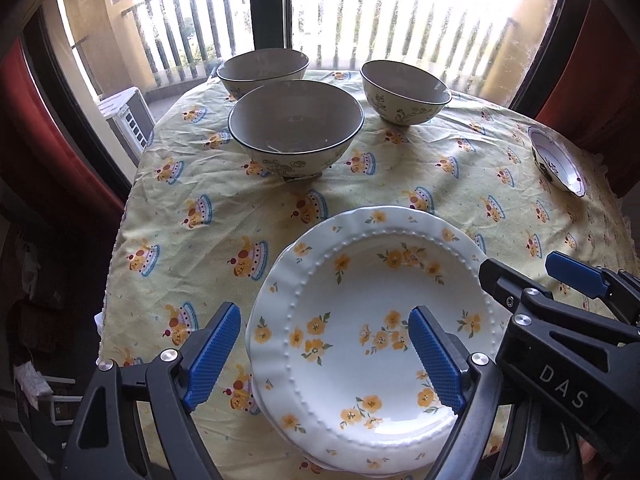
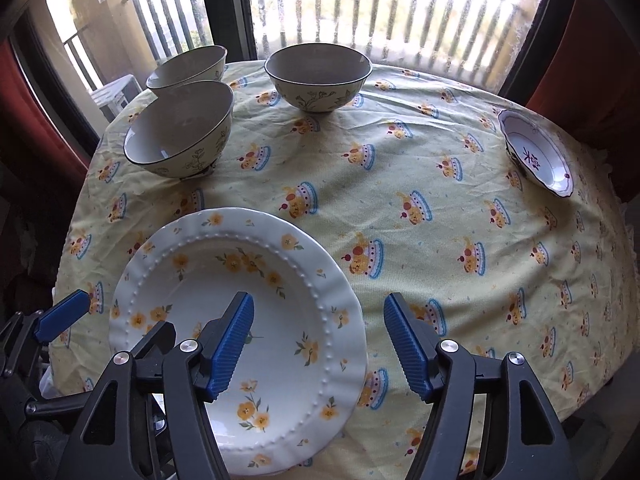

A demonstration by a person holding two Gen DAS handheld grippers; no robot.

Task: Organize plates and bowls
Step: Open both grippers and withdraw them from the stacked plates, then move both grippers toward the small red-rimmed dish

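A white plate with yellow flowers (image 1: pixel 360 320) (image 2: pixel 256 300) lies at the table's near edge, on top of at least one more plate. Three cream bowls with dark rims stand at the far side: two close together at left (image 1: pixel 296 124) (image 1: pixel 262 66) (image 2: pixel 180 128) (image 2: pixel 188 66), one apart (image 1: pixel 404 90) (image 2: pixel 318 76). A small white dish with a red mark (image 1: pixel 558 162) (image 2: pixel 536 154) sits at the far right. My left gripper (image 1: pixel 324 356) is open, straddling the plate's left rim. My right gripper (image 2: pixel 320 344) is open over the plate's right rim; it also shows in the left wrist view (image 1: pixel 520 276).
The round table has a yellow patterned cloth (image 1: pixel 400 184) (image 2: pixel 420 208). A window with a railing (image 1: pixel 360 12) is behind it. Red curtains (image 1: pixel 24 120) hang at both sides.
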